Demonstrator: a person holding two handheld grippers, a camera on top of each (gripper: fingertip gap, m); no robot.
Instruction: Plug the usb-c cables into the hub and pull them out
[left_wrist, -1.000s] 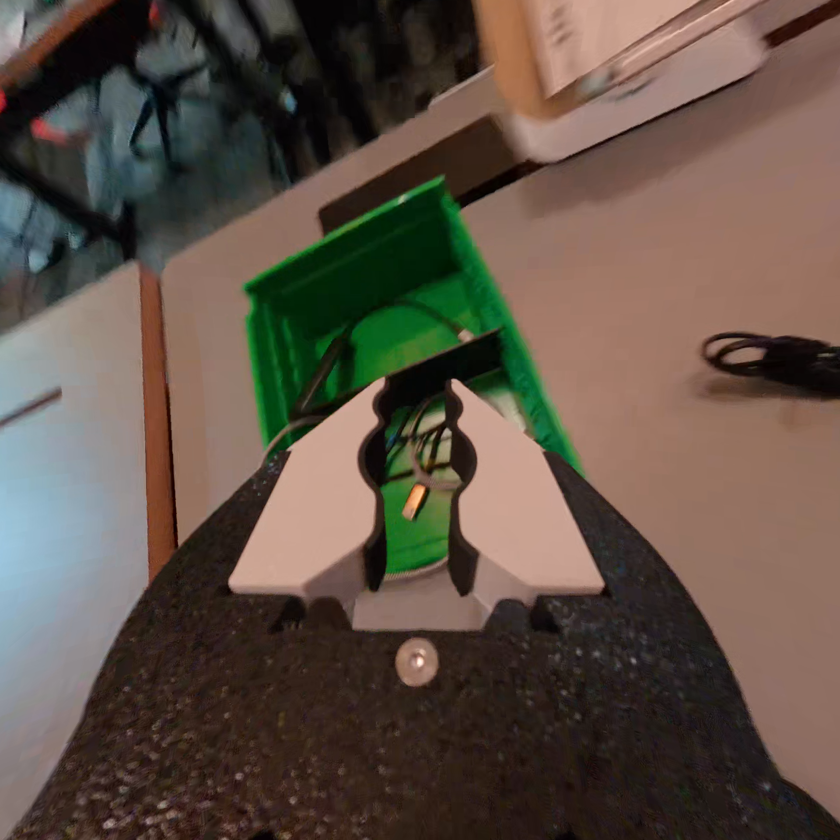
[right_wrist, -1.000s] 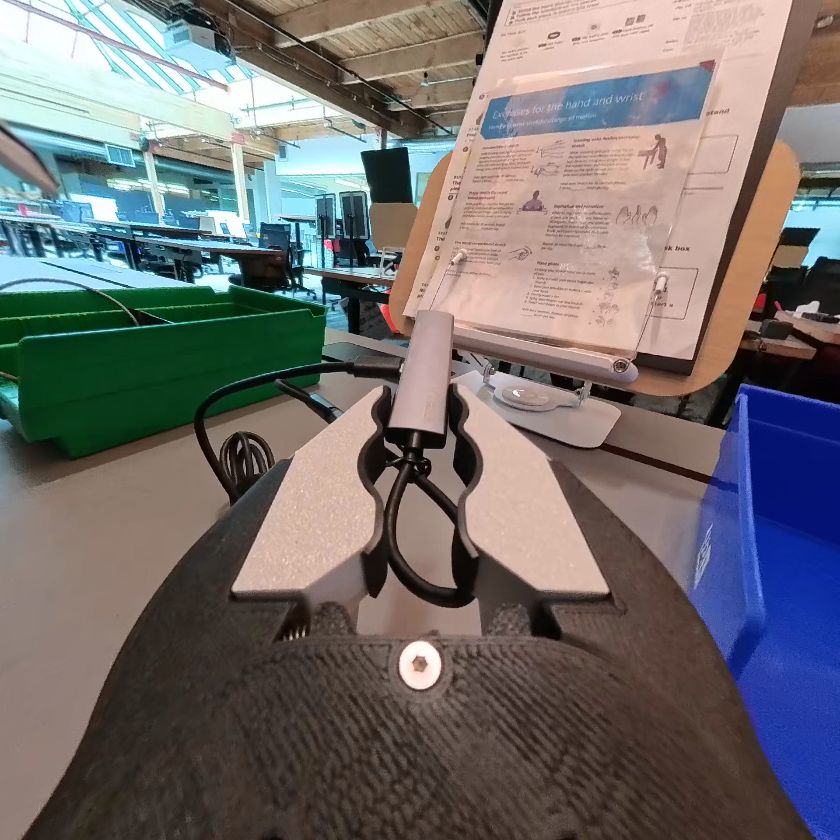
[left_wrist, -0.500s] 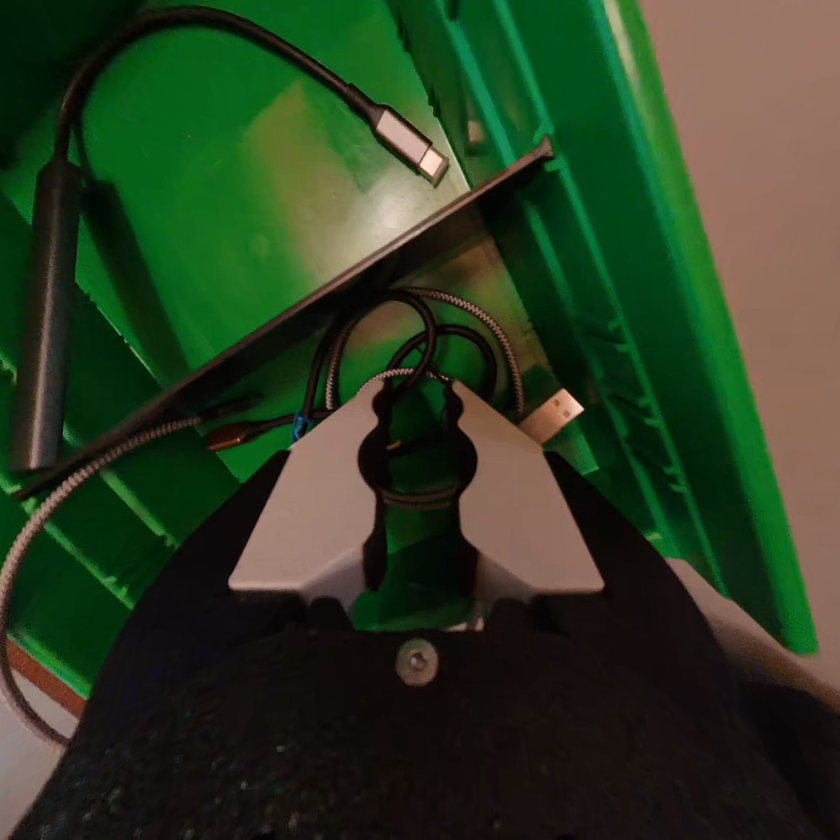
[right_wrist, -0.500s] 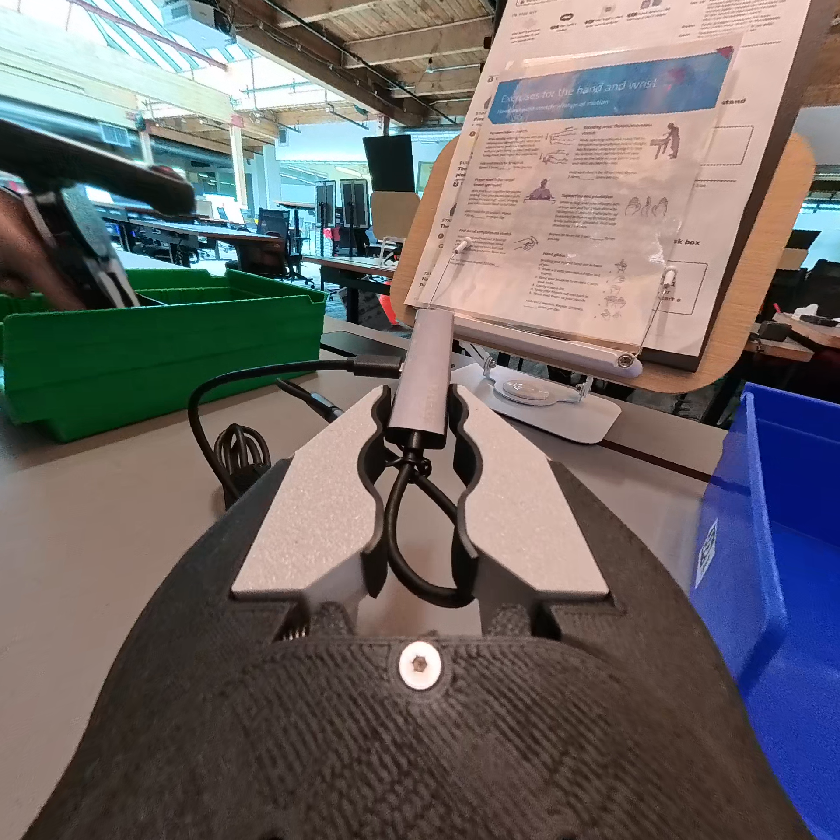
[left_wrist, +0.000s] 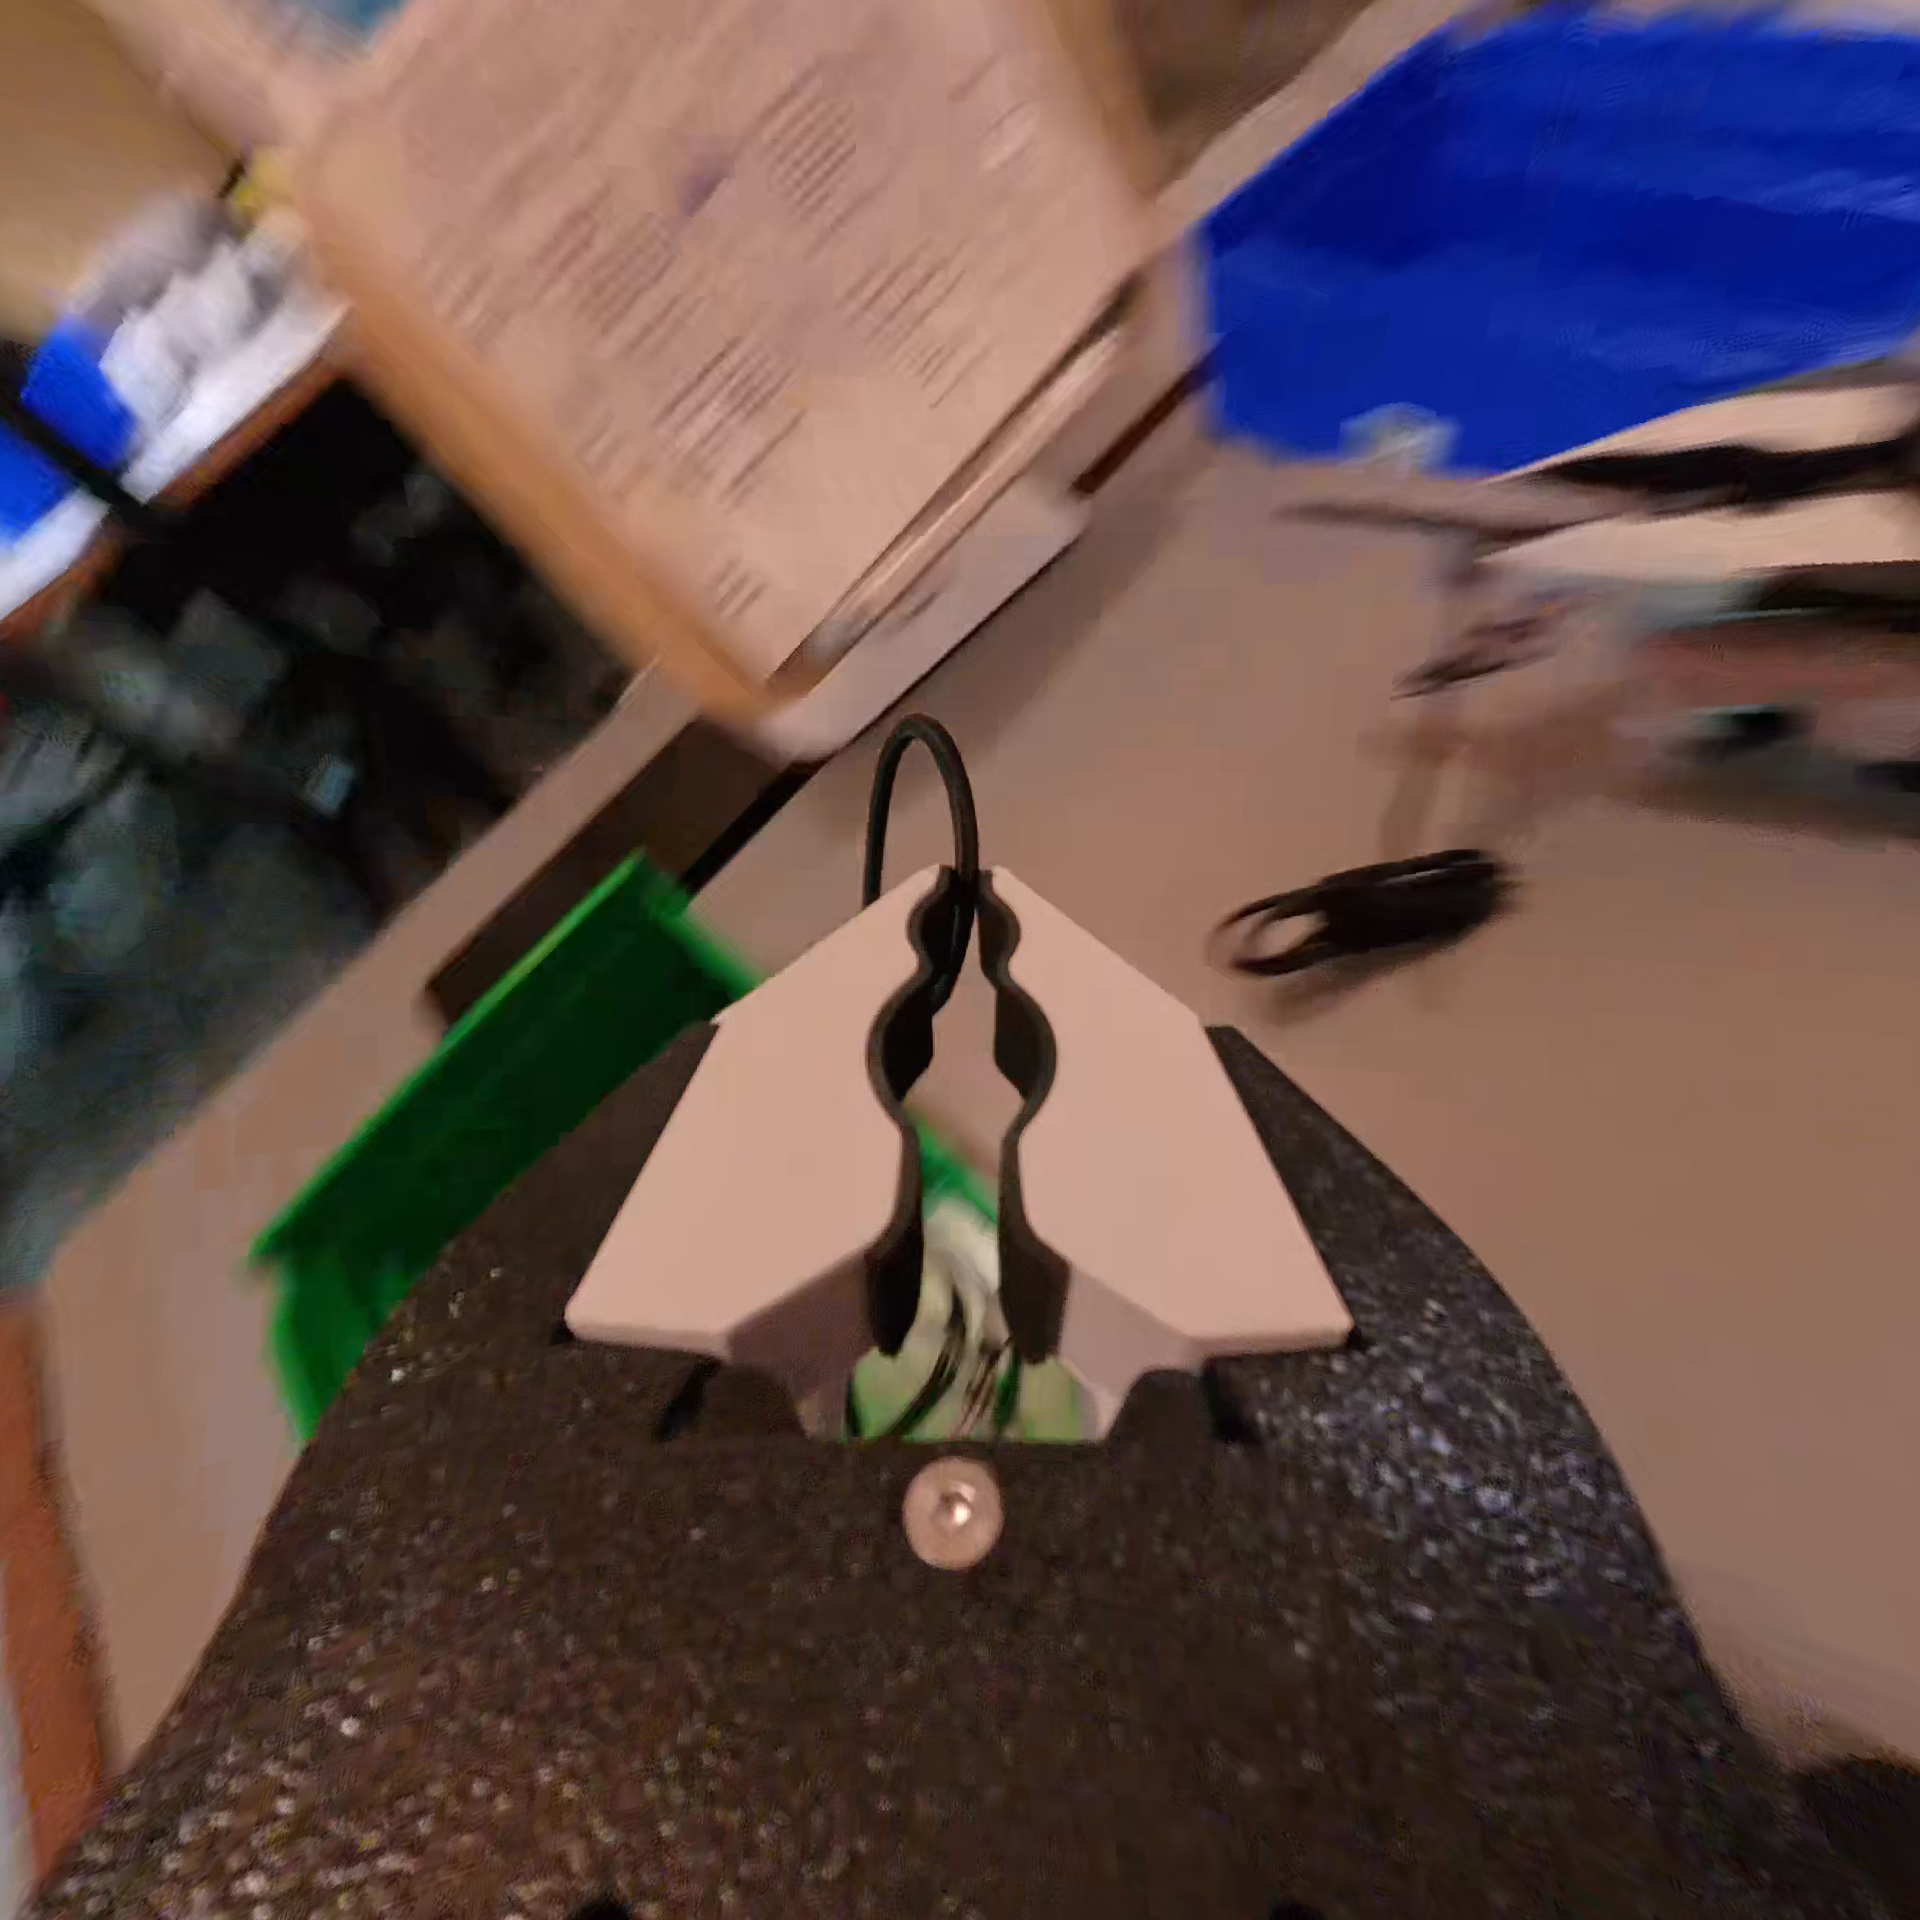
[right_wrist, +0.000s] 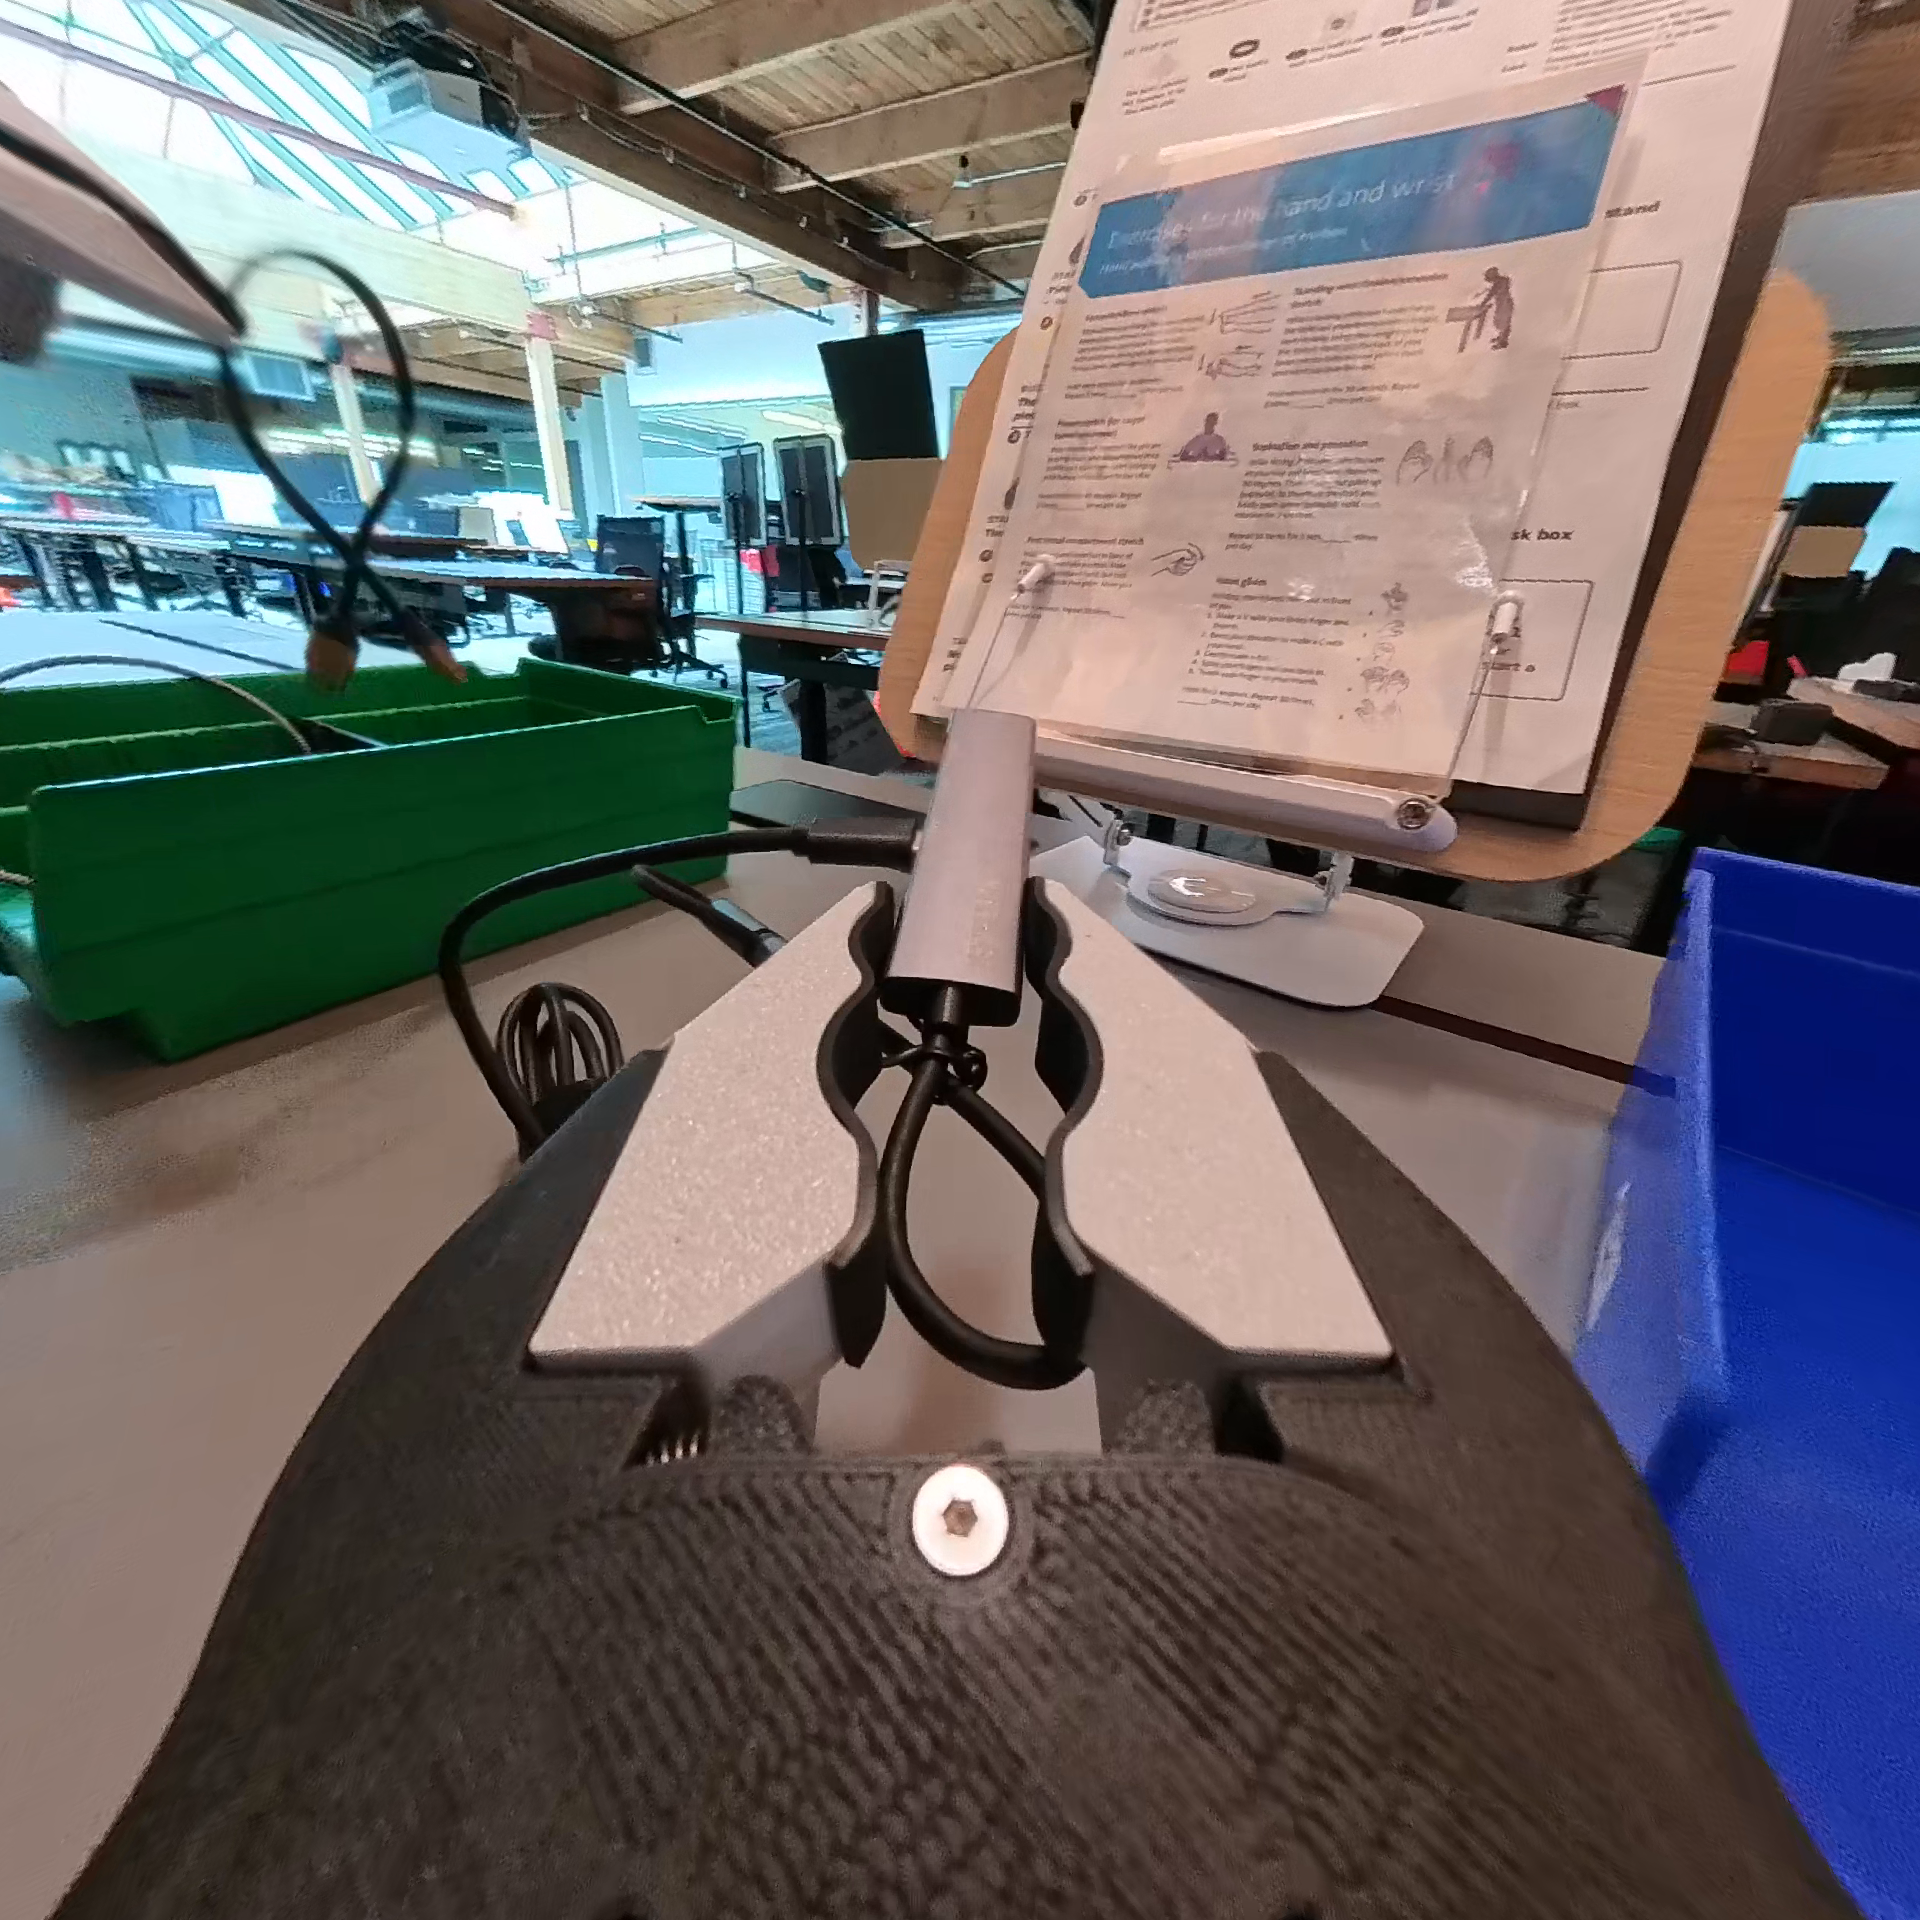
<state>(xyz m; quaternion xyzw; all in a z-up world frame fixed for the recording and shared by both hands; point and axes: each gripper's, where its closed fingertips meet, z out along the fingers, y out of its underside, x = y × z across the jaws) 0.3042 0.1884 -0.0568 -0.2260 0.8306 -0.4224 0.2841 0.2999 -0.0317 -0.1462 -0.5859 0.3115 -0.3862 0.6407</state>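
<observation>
Holding the hub in your right gripper, with its jaws clamped on the hub's near end, you have the socket side steady above the table, its body pointing forward and up toward the paper stand. One black cable is already seated in the hub's left side and loops down to a coil on the table. The hub's own short tail curls back between the fingers.

Your left gripper has its jaws pinched nearly together on a thin black cable, gripped mid-length so that a small loop stands above the tips. From the right wrist view, that cable hangs in the air over the green bin, its two plug ends dangling below the loop. The left view is blurred, so finer detail is lost.

So the step in hand looks like fetching the next cable to plug in. The trouble is your hold: you grip the middle, not a plug. The next move likely calls for setting it down or re-gripping just behind one connector, then lining that plug up with a free port on the hub's side.

Counted: one hub in your grip, two grippers, one cable plugged, one cable lifted with two loose ends, one braided lead arching out of the green bin, one green bin, one blue bin, one paper stand.
</observation>
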